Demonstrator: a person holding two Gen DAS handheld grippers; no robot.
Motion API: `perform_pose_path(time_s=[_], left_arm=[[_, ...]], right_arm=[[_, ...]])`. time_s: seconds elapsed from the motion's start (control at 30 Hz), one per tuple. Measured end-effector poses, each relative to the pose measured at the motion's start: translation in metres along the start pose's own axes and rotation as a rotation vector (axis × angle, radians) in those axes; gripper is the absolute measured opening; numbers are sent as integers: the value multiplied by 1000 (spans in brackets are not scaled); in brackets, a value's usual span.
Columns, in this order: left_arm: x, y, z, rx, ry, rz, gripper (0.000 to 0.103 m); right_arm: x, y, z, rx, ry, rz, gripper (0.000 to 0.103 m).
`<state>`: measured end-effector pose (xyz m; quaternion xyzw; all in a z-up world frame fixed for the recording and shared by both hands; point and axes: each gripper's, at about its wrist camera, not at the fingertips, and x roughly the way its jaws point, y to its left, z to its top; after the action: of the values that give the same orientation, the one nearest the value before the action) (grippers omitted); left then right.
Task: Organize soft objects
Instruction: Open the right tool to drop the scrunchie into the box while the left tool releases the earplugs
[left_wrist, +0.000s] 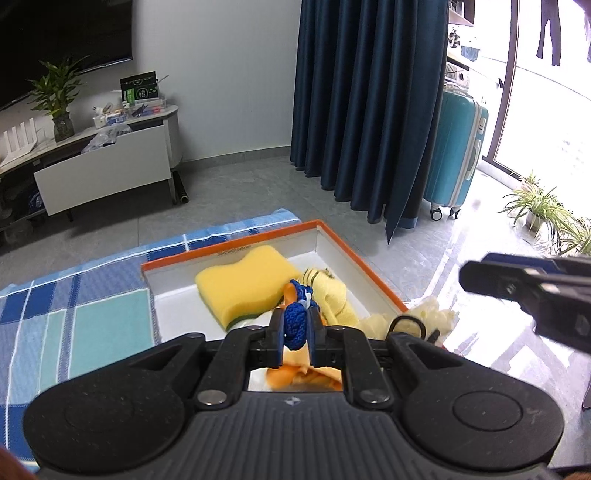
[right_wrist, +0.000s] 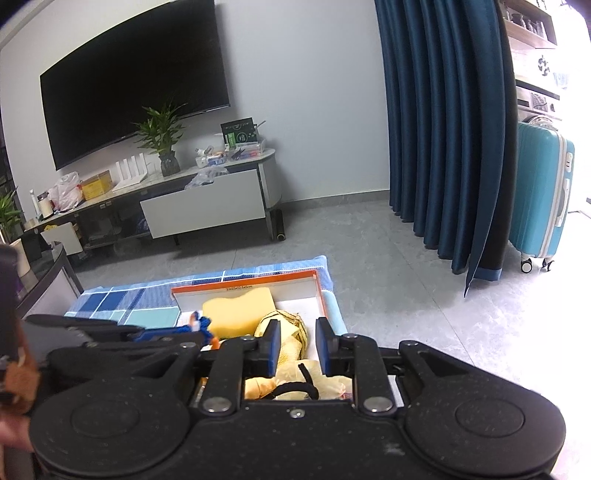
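Your left hand-held gripper (left_wrist: 297, 332) is closed on a blue knitted toy (left_wrist: 295, 325), which has some orange and white on it, and holds it just above the near part of the orange-rimmed box (left_wrist: 236, 245). I judge that you are at the placing step: the toy is carried over the box but not yet set down.

Inside the box, the yellow sponge (left_wrist: 240, 288) lies toward the far left corner, and a pale yellow cloth (left_wrist: 334, 295) lies to the right of the sponge. More orange and yellow fabric is at the near end of the box, under your left fingers. The box itself rests on a blue checked cloth (left_wrist: 74, 310); the bench under it is hidden.

Your right hand-held gripper (right_wrist: 297, 347) is empty, with its jaws apart at a middle width, and it hovers over the near right part of the box.

For the next move, I think you should lower the toy into a free place in the box, near the sponge, and then open the jaws fully so the yarn does not catch on the pads.

The left view shows the toy between the pads clearly. The right view shows a black cord or loop (right_wrist: 308, 380) on the yellow fabric at the near end of the box, directly under the right jaws.
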<state>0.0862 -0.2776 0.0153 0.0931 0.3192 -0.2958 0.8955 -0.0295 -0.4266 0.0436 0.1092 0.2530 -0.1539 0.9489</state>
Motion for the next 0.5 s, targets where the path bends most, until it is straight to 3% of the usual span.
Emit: perform_pose_path(time_s=[0.17, 0.2, 0.23, 0.3, 0.5], left_arm=[[13, -5, 5, 2, 4, -6, 22], [15, -7, 5, 5, 11, -9, 28], [14, -8, 5, 5, 11, -14, 44], [11, -10, 2, 6, 3, -16, 66], [-1, -8, 1, 8, -4, 3, 80]], right_arm=[[-5, 0, 0, 4, -10, -11, 28], [-5, 0, 0, 4, -11, -15, 29], [-7, 0, 0, 5, -12, -16, 31], [-10, 0, -1, 8, -16, -18, 33], [-19, 2, -1, 11, -28, -15, 35]])
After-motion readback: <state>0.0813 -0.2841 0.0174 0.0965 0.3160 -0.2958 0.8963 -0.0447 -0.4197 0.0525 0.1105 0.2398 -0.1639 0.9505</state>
